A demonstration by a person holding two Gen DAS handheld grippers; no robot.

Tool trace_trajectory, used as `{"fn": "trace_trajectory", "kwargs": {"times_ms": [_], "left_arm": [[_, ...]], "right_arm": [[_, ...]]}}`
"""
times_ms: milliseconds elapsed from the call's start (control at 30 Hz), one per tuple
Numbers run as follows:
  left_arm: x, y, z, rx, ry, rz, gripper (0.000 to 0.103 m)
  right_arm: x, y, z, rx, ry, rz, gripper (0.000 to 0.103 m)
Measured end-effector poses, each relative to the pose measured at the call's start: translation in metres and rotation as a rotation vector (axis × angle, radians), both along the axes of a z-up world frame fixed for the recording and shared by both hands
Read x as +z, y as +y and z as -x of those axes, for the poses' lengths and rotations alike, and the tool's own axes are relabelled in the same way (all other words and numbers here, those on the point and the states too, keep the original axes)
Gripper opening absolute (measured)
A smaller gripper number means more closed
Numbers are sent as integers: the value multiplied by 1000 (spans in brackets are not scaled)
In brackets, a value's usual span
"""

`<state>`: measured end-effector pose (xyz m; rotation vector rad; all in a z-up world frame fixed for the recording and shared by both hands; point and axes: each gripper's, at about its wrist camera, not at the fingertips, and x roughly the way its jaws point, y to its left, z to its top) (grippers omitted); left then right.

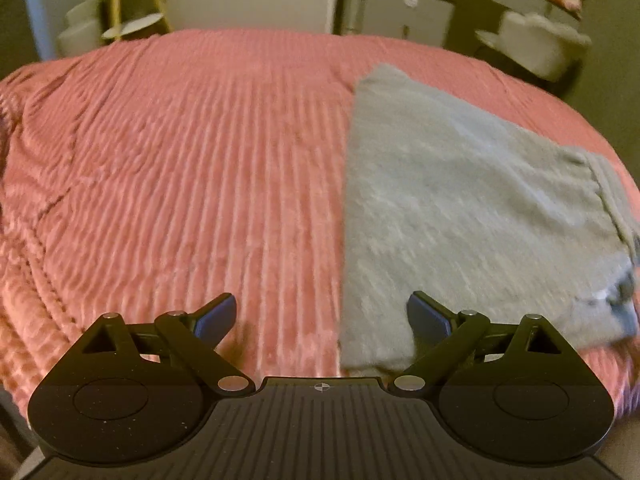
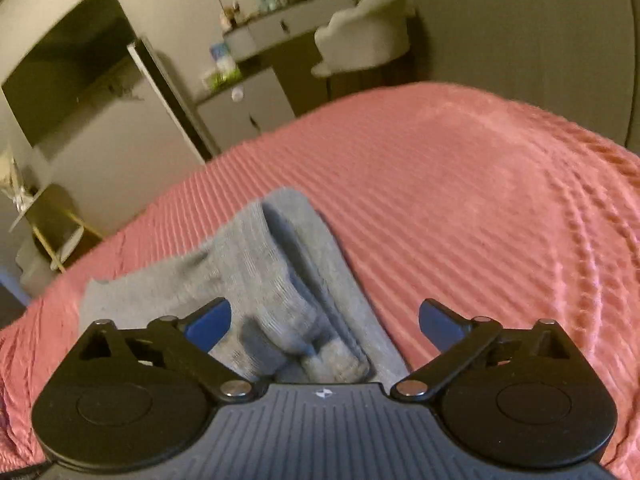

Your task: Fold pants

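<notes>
Grey pants [image 1: 460,208] lie folded flat on a pink ribbed bedspread [image 1: 180,168], to the right in the left wrist view. My left gripper [image 1: 322,318] is open and empty, above the pants' left edge near the bed's front. In the right wrist view the pants [image 2: 256,276] show stacked layers with ribbed cuffs [image 2: 336,364] close under the gripper. My right gripper [image 2: 325,322] is open and empty, just above that end of the pants. Both views are blurred.
The bedspread [image 2: 480,208] covers the bed in both views. Beyond the bed stand a white chair [image 2: 364,36], a vanity desk with small items [image 2: 276,28], a small gold round table [image 1: 128,20] and a wardrobe [image 2: 80,80].
</notes>
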<state>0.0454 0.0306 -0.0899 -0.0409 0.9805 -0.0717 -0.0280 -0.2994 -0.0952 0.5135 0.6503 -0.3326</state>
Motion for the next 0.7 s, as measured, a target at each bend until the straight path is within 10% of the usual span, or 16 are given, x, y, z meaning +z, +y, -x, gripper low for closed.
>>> {"fn": "trace_trajectory", "kwargs": {"times_ms": [233, 467, 700], "left_arm": [[-9, -35, 6, -111, 1, -70, 97], [-12, -35, 9, -208, 52, 45, 97], [-25, -41, -2, -159, 115, -68, 98]], "right_arm": [[-17, -10, -5, 21, 22, -119, 100], [-30, -14, -12, 21, 36, -178, 100], [-30, -7, -15, 31, 64, -137, 100]]}}
